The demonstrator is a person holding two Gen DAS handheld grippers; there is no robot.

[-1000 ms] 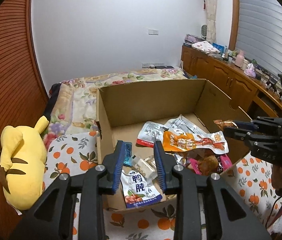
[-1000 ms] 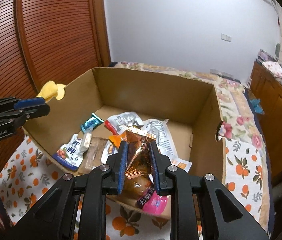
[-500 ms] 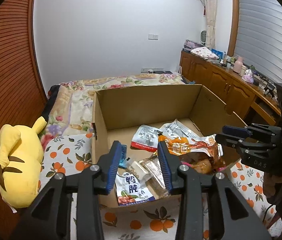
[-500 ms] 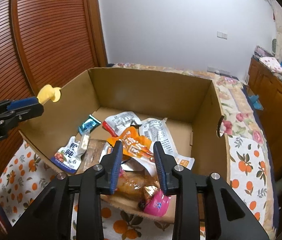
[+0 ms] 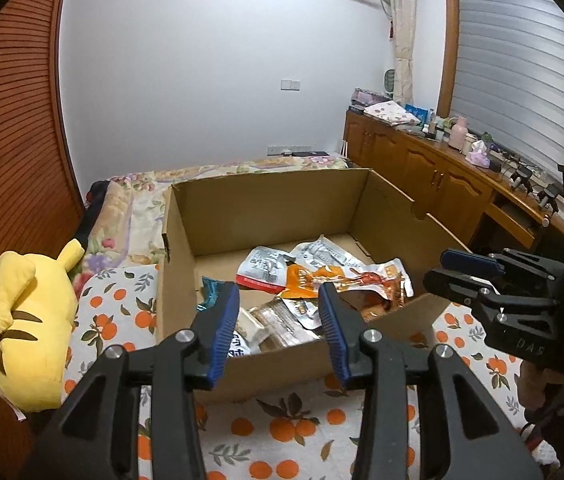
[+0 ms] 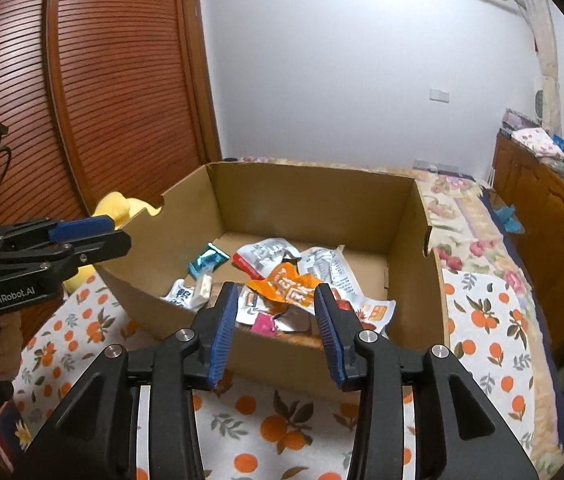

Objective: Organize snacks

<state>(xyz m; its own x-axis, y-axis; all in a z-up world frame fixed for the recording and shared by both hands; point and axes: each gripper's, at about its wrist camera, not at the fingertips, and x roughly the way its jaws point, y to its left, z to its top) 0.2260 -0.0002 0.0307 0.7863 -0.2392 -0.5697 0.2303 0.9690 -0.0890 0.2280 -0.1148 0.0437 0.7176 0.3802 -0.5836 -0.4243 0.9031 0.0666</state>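
A cardboard box [image 5: 273,208] sits on an orange-print bedspread [image 6: 282,432], snack packets [image 6: 290,284] heaped inside on its floor. Above the near rim, the left gripper [image 5: 279,320] and right gripper [image 6: 275,320] hang with jaws opening, nothing gripped between them.

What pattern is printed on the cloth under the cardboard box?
Oranges with green leaves on white cloth, under the cardboard box; clearest in the right wrist view.
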